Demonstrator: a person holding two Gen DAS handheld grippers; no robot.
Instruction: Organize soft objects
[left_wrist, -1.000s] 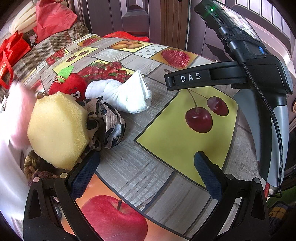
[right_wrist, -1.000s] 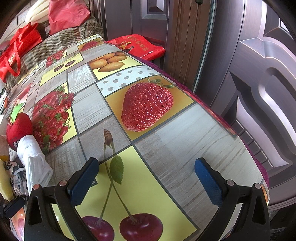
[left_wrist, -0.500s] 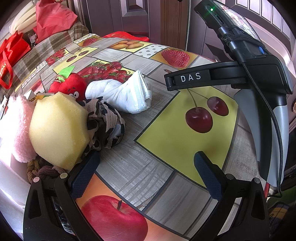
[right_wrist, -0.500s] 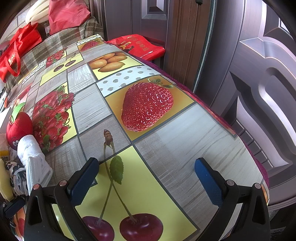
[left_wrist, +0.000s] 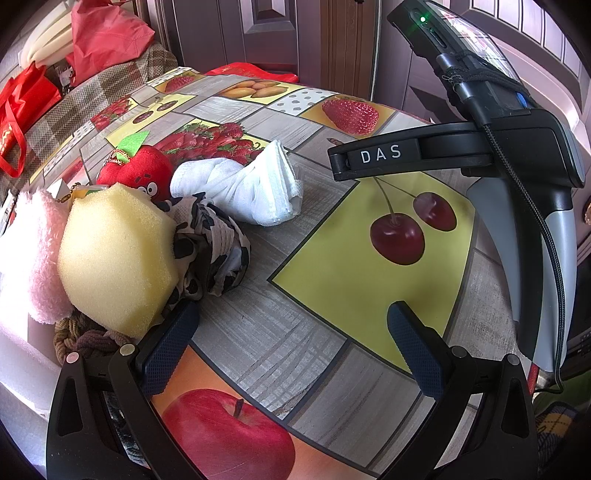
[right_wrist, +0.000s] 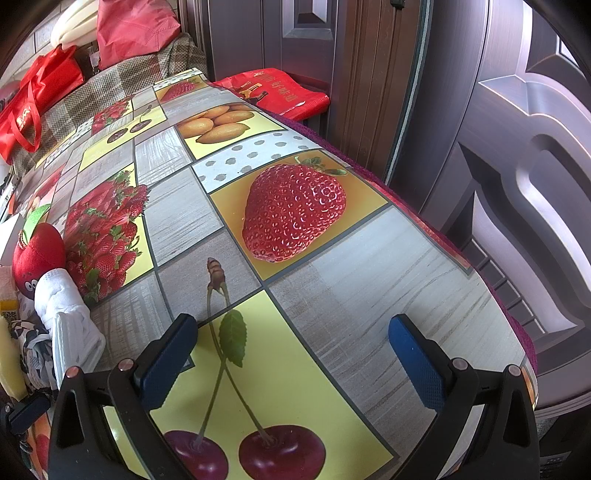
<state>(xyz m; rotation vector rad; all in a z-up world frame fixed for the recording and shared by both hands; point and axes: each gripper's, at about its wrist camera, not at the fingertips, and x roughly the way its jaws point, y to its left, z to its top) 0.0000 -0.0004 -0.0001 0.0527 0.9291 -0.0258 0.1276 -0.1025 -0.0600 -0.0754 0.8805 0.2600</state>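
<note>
A pile of soft things lies at the left of the fruit-print table (left_wrist: 332, 354): a yellow sponge (left_wrist: 114, 254), a pink fluffy cloth (left_wrist: 33, 251), a black-and-white patterned cloth (left_wrist: 210, 251), a white rolled cloth (left_wrist: 240, 188), a red plush apple (left_wrist: 138, 173) and a brown braided cord (left_wrist: 85, 338). My left gripper (left_wrist: 291, 347) is open and empty, its left finger beside the sponge. My right gripper (right_wrist: 295, 358) is open and empty over the cherry print; its body (left_wrist: 509, 147) shows at the right of the left wrist view. The white cloth (right_wrist: 70, 325) and plush apple (right_wrist: 37, 254) sit at its far left.
Red bags (right_wrist: 33, 103) and a checked cover (right_wrist: 122, 85) lie beyond the table's far end. A red packet (right_wrist: 280, 92) sits by the dark wooden door (right_wrist: 498, 110). The table's right edge (right_wrist: 491, 273) drops off beside the door.
The pink fluffy cloth has come to rest at the left of the pile beside the sponge. Both grippers have stayed where they were.
</note>
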